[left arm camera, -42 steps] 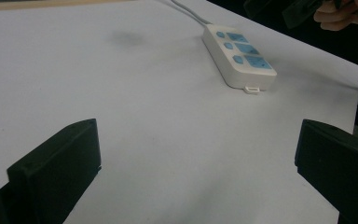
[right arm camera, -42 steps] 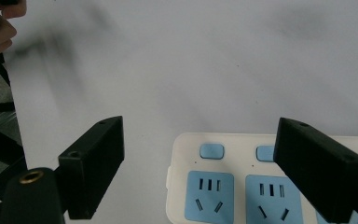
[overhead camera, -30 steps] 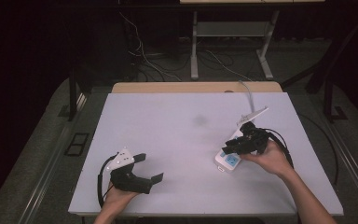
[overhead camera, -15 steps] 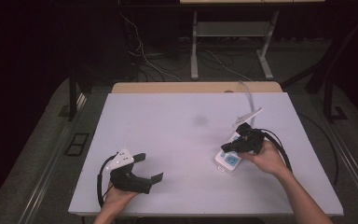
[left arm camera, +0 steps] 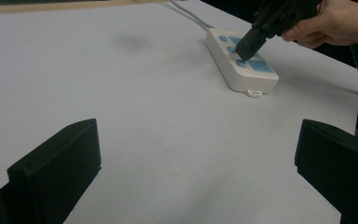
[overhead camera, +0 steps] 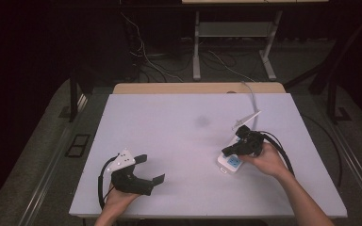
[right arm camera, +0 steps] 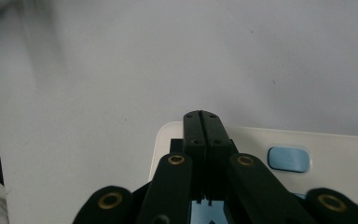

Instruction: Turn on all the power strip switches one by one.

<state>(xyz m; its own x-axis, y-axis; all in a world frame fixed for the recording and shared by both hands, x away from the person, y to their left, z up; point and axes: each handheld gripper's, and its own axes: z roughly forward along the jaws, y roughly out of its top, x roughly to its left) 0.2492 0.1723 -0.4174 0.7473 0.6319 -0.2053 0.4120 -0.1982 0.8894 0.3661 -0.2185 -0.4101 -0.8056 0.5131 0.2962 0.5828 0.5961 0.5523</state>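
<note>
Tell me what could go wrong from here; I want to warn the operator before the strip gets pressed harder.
1. The right gripper, jaws closed, bears on the blue buttons at the near end of the power strip. Nothing pins the strip, so it could slide on the smooth table.
2. The left gripper sits open and far away, unable to steady it.
3. The broad closed tip could hit a neighbouring button.

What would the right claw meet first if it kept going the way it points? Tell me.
The white power strip. The right claw, jaws shut, angles down at the strip's blue-buttoned top in the left gripper view and looks to be right at it, perhaps already touching; depth is unclear.
</note>
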